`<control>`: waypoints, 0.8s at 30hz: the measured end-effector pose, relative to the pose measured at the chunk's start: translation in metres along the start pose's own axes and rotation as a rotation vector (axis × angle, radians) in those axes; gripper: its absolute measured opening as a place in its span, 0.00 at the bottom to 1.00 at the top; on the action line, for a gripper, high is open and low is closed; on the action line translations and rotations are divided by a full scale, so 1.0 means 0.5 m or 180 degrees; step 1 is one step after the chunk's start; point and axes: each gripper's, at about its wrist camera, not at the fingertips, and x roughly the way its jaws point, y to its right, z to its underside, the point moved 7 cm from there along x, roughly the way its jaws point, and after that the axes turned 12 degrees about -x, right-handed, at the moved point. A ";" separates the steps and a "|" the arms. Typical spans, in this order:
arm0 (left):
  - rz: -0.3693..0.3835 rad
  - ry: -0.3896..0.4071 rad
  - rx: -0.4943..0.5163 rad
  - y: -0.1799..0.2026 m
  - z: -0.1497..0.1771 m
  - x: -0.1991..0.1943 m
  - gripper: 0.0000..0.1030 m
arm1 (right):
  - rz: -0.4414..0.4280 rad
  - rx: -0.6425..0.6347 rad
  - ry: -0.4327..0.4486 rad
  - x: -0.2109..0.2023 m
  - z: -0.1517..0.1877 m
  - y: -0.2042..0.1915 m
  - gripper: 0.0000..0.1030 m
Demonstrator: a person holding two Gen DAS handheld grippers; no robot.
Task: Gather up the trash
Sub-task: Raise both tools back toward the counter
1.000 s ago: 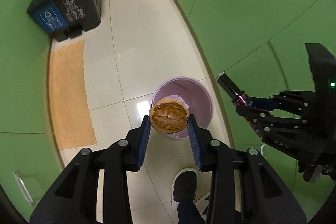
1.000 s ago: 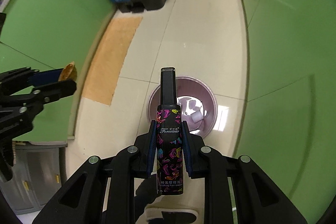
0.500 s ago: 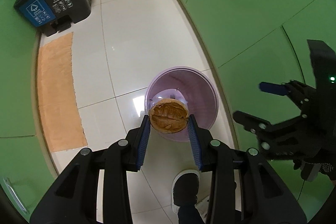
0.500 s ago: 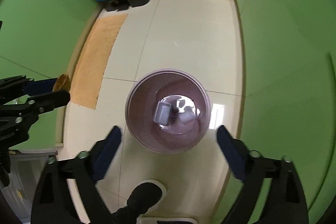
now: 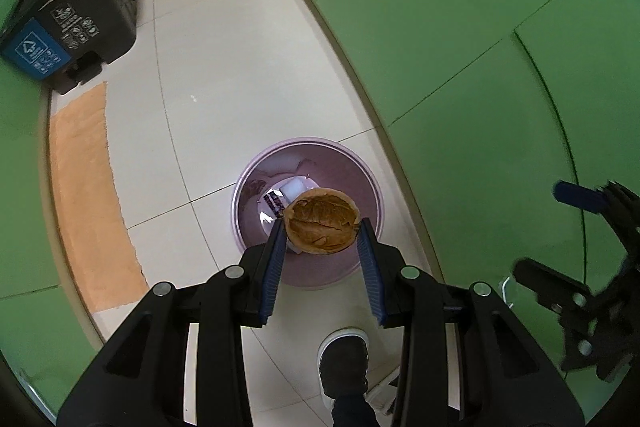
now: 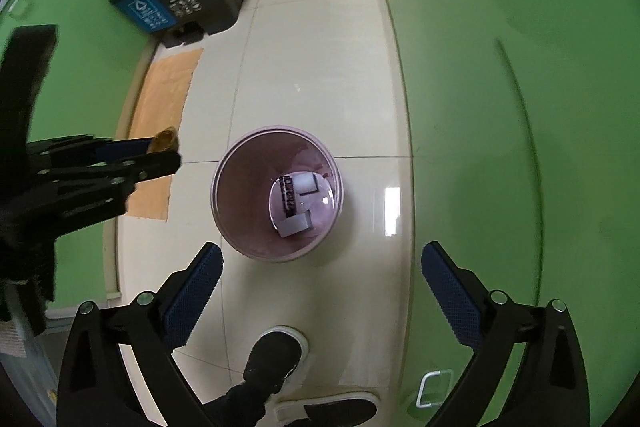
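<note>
Right wrist view: round lilac plastic bin (image 6: 256, 247) holds patterned black tube (image 6: 289, 201), two white boxes (image 6: 295, 225); right claw (image 6: 320, 291) opening, empty; left claw (image 5: 323, 229) pinches brown walnut-like shell (image 5: 322, 225)

The bin (image 6: 276, 193) is pale lilac with a darker mauve inner wall; inside it lie two white pieces (image 6: 295, 225) and a black bottle (image 6: 289, 197) printed with a multicoloured pattern. The held piece of trash (image 5: 322, 221) is mottled golden brown, and both the left gripper (image 5: 322, 239) and the right gripper (image 6: 320, 267) are black with blue ribbed pads (image 6: 448, 289). The floor (image 6: 320, 75) is glossy cream tile with thin grey joints, the mat (image 5: 86, 195) at the left is orange, the cabinet fronts (image 5: 460, 47) are green, and the far dustbin (image 5: 68, 27) is black with a blue label and white symbols.
</note>
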 end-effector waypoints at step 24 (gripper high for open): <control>-0.0197 0.0054 -0.0090 -0.010 0.007 -0.111 0.97 | -0.0031 0.0175 0.0126 -0.129 0.019 -0.011 0.93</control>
